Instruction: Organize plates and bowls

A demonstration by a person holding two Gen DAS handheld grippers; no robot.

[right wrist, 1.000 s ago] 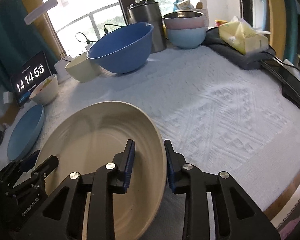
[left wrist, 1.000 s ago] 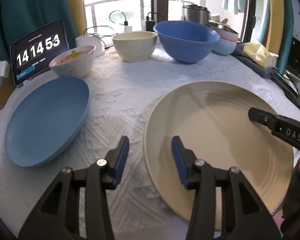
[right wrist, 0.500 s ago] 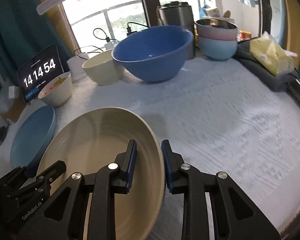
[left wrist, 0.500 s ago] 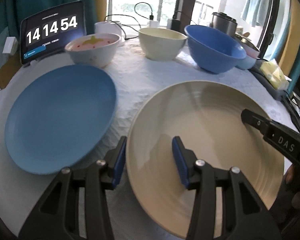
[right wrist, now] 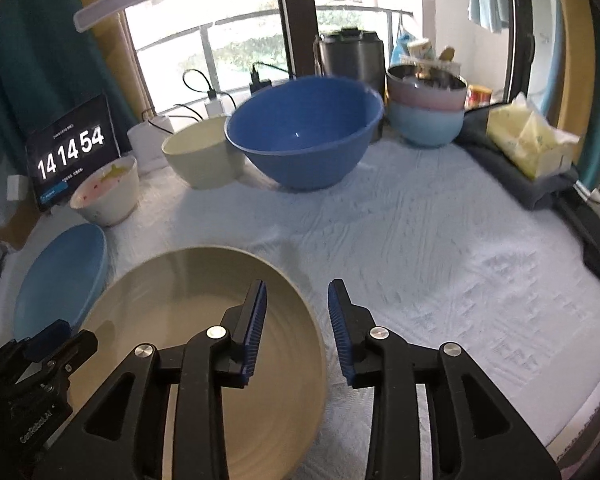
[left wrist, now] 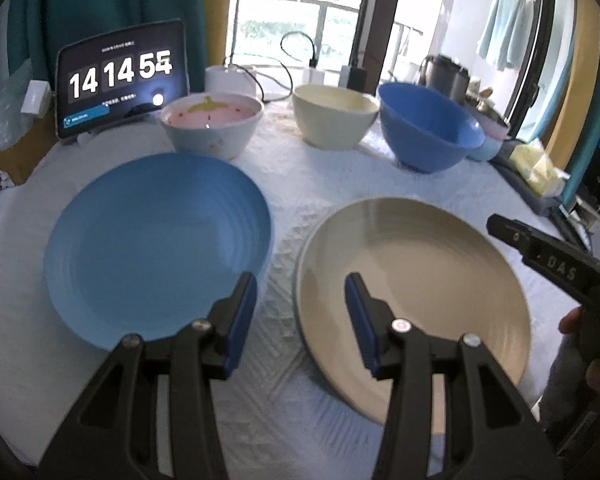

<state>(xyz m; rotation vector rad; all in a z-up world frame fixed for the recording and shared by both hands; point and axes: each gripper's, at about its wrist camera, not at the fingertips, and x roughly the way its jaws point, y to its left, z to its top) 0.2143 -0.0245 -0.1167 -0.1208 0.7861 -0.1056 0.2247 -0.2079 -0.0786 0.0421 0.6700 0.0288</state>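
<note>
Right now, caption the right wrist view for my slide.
Right tool open astride the beige plate rim, blue plate beside it, bowls lined along the table's far edge.

Tablecloth [right wrist: 420, 240] is white cloth with a rough, embossed weave. Beige plate [left wrist: 420, 280] and blue plate [left wrist: 156, 248] look smooth with a soft sheen, faintly ridged. Pot [right wrist: 350, 58] at the far edge looks like brushed metal.

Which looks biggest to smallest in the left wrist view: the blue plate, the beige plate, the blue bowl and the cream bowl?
1. Blue plate and beige plate: look about alike, so no ranking between them.
2. Blue bowl.
3. Cream bowl.
The bowls stand farther from the camera, so they may look smaller than they are.
</note>
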